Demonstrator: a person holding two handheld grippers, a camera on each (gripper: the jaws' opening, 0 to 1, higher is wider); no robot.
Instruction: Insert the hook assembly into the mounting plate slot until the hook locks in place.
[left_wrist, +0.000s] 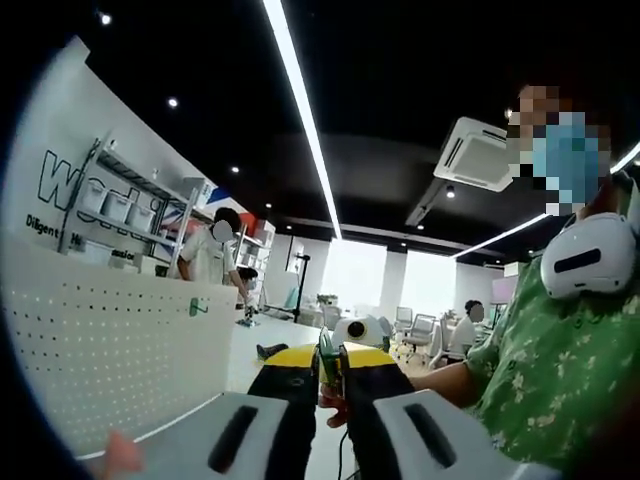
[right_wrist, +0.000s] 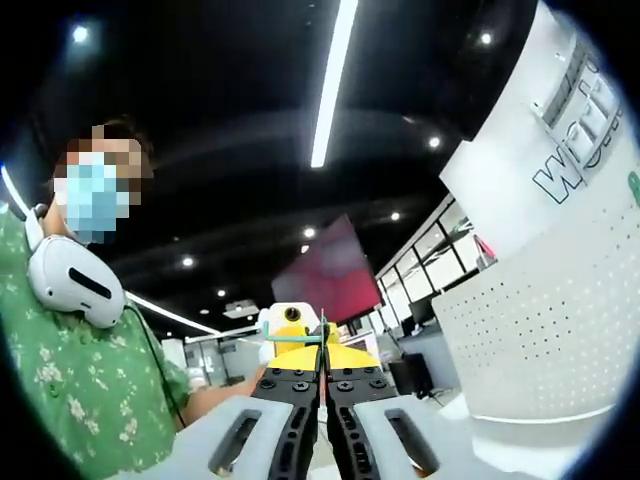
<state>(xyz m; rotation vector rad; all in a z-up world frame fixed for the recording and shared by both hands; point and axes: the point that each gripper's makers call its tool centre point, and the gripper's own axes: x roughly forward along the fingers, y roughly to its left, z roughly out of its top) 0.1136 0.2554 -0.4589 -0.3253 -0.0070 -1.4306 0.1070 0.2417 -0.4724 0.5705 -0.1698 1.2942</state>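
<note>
The left gripper (left_wrist: 333, 372) and right gripper (right_wrist: 322, 372) faced each other, each with fingers closed on the small green plastic hook assembly (right_wrist: 300, 338) held in the air between them. The white perforated mounting plate (left_wrist: 110, 350) stood upright, well to one side. A good insertion probably called for turning toward the plate and aligning the hook squarely with a slot before pressing.

pegboard panel (left_wrist: 110, 350): white, matt, perforated | shirt (left_wrist: 560, 380): green floral cloth | headset (right_wrist: 75, 282): smooth white plastic, slight gloss | left gripper (left_wrist: 330, 375): matt black jaws, yellow plastic | shelving (left_wrist: 120, 200): metal frame
</note>
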